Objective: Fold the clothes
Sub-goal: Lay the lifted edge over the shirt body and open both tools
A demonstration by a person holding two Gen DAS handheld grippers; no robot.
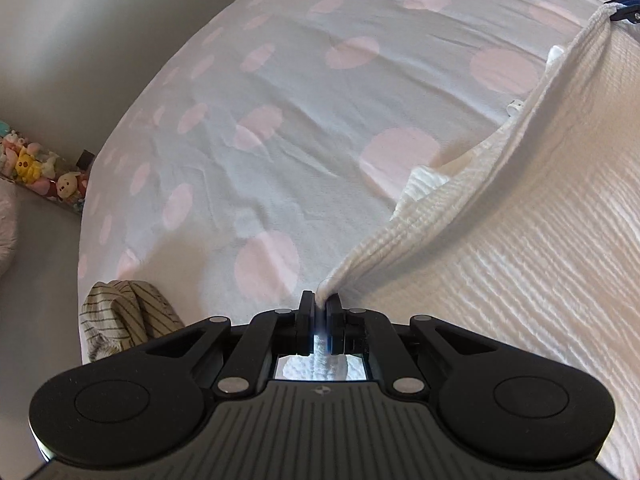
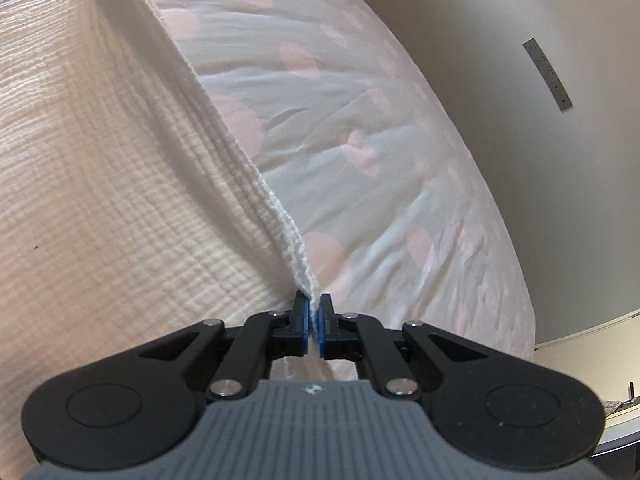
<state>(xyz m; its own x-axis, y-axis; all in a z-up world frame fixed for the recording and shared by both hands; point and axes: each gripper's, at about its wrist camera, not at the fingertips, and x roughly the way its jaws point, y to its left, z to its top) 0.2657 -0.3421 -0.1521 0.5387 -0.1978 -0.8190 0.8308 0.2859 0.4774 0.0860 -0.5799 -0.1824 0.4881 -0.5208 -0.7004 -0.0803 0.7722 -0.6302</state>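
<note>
A cream crinkle-textured garment [image 1: 520, 208] lies over the bed, filling the right side of the left wrist view and the left side of the right wrist view as the same garment [image 2: 100, 152]. My left gripper [image 1: 320, 300] is shut on one corner of its raised edge. My right gripper [image 2: 314, 302] is shut on the other corner, and it shows far off in the left wrist view as the right gripper [image 1: 624, 8]. The edge hangs taut between the two, lifted off the sheet, with a folded layer and a small label beneath it.
The bed carries a pale sheet with pink dots [image 1: 248, 128]. A striped garment [image 1: 124, 316] lies crumpled at the bed's near left corner. Plush toys [image 1: 36, 172] line the floor by the wall. A grey strip [image 2: 548, 76] is fixed to the wall on the right.
</note>
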